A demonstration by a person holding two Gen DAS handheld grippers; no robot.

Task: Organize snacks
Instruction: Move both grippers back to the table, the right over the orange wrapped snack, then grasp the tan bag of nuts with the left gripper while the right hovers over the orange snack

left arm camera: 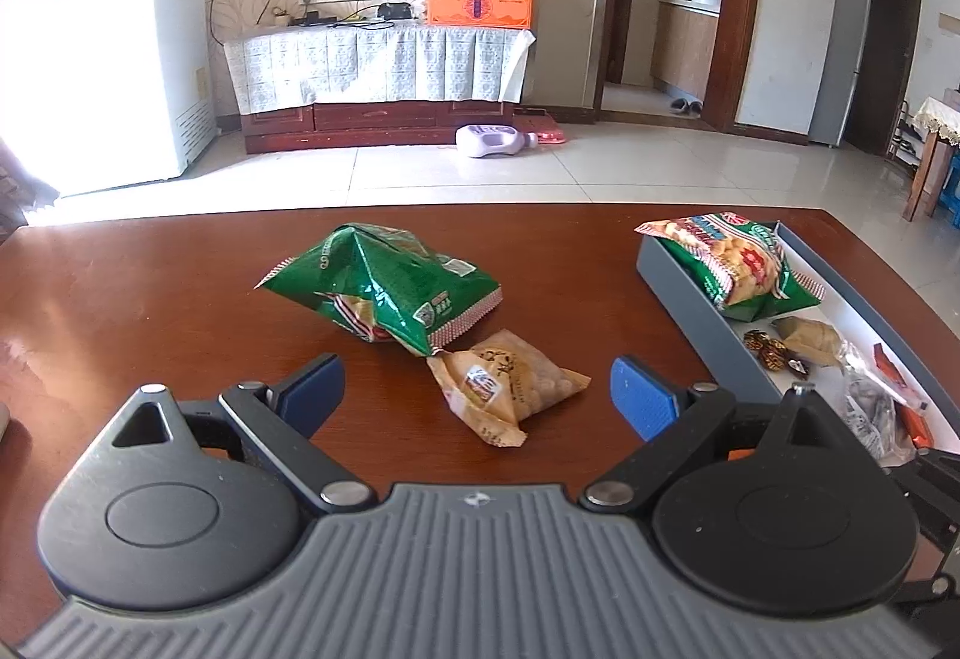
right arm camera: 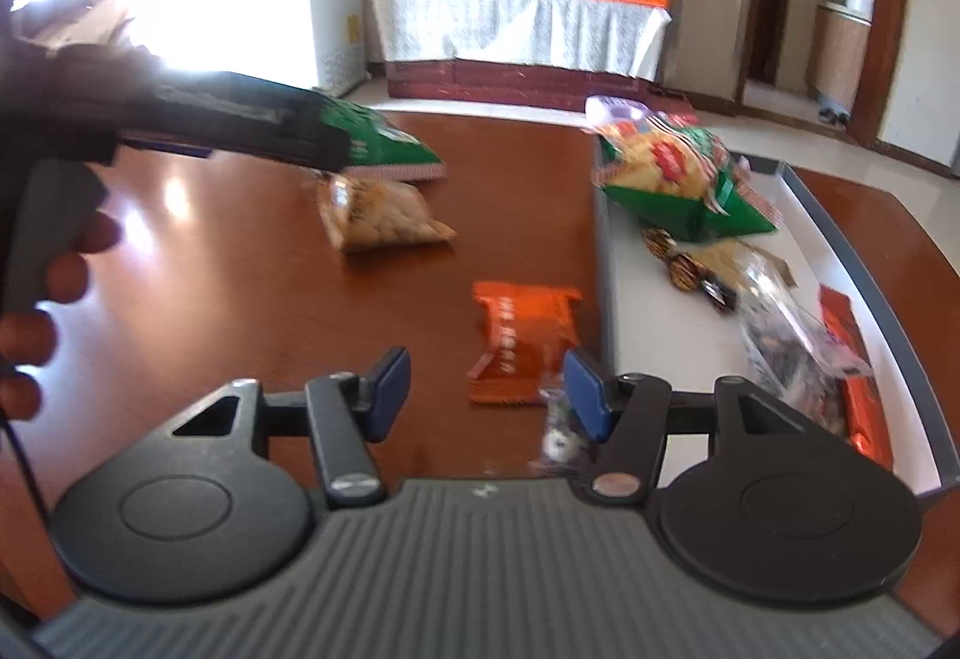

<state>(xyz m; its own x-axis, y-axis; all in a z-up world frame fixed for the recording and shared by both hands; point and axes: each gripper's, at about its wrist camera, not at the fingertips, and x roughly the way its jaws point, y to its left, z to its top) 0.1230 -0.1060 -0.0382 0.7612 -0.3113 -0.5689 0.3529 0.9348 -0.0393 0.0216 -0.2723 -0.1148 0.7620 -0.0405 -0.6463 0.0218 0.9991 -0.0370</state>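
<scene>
Inside the grey tray (left arm camera: 672, 275) lies a green chip bag (left arm camera: 744, 263) among candies (left arm camera: 774, 350); both tools gape wide, empty.

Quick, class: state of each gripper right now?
Left gripper: open, holding nothing, above the tan snack packet.
Right gripper: open, holding nothing, near the orange packet.

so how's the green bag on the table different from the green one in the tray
The green bag on the table lies on bare wood, left of the grey tray; the green bag in the tray rests inside it at the far end. The table bag looks crumpled and peaked, mostly green; the tray bag shows a yellow and red printed face. Both are green snack bags with red-striped edges, and neither gripper holds one.
</scene>
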